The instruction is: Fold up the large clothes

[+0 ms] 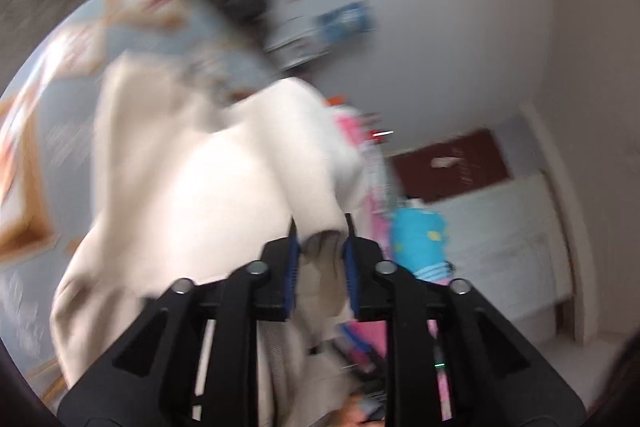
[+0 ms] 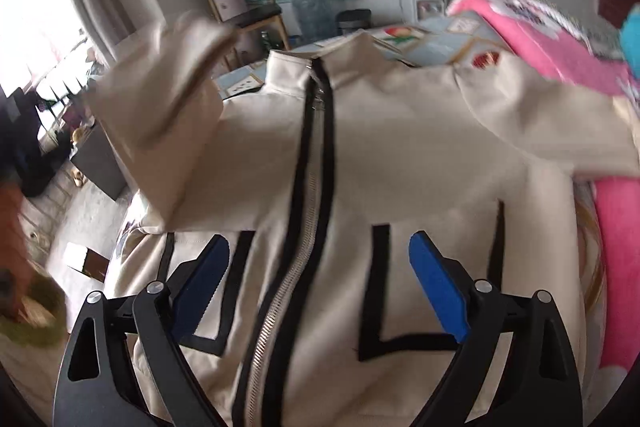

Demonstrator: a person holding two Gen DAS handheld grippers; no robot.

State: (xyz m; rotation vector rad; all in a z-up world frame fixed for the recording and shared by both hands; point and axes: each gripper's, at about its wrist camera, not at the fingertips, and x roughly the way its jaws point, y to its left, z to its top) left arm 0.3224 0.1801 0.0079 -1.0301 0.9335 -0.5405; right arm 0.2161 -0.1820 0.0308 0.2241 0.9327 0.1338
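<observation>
A cream zip-up jacket (image 2: 400, 155) lies front up on the bed, with a black-edged zipper (image 2: 316, 147) down its middle and black letters on the chest. My right gripper (image 2: 318, 239) hovers open just above the lower chest, one blue pad on each side of the zipper, holding nothing. One sleeve (image 2: 172, 115) is lifted off the bed at the left of this view. In the blurred left wrist view, my left gripper (image 1: 320, 223) is shut on that sleeve's cuff (image 1: 320, 187). The rest of the jacket (image 1: 208, 195) hangs and spreads below it.
A patterned light-blue bed sheet (image 1: 60, 99) lies under the jacket. A pink blanket (image 2: 560, 39) and a blue bundle (image 1: 420, 239) are piled along the jacket's far side. A wooden chair (image 2: 248, 7) stands behind the bed, by the wall.
</observation>
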